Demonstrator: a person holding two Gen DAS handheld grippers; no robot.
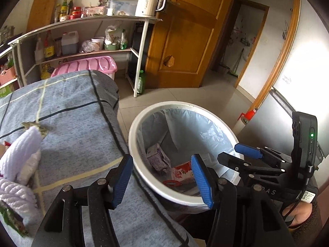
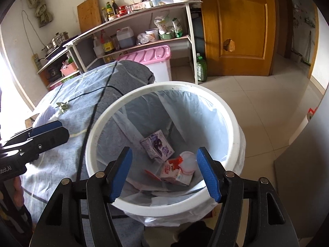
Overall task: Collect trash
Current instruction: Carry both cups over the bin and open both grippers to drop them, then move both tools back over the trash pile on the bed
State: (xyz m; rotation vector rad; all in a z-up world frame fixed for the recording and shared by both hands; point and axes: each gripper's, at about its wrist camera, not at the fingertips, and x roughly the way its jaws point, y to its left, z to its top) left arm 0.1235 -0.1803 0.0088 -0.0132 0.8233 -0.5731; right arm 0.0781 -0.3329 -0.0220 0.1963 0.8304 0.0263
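Holding my left gripper [image 1: 162,180] empty with jaws apart above the cloth's [image 1: 78,127] edge, I have my right gripper [image 2: 164,174] likewise spread and empty over the bin [image 2: 98,135], where cartons [image 2: 157,145] and wrappers lie at the bottom

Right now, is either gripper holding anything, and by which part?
Nothing is held. The left gripper and the right gripper are both open with nothing between the pads, above the bin.
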